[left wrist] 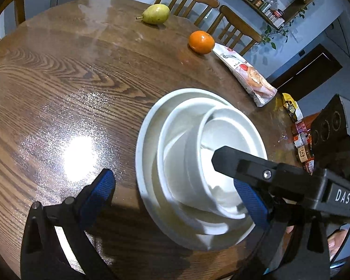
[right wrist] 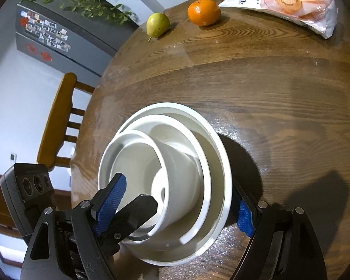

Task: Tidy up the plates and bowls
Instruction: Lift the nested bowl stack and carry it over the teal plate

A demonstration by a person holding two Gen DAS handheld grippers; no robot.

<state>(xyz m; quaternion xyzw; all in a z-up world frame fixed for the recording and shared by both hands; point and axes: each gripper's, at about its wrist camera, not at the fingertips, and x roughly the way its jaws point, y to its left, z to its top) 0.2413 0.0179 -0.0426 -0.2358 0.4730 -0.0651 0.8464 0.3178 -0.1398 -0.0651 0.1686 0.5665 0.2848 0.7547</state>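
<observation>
A nested stack of three white dishes sits on the wooden table: a wide outer bowl, a middle bowl, and a small inner bowl. My left gripper is open, its blue pads on either side of the stack's near edge. My right gripper is open too, its fingers straddling the stack. The right gripper's black finger reaches over the small bowl in the left wrist view; the left gripper's finger shows over the small bowl's rim in the right wrist view.
A green pear, an orange and a biscuit packet lie at the table's far side. Small snack packets lie near the right edge. Wooden chairs ring the table.
</observation>
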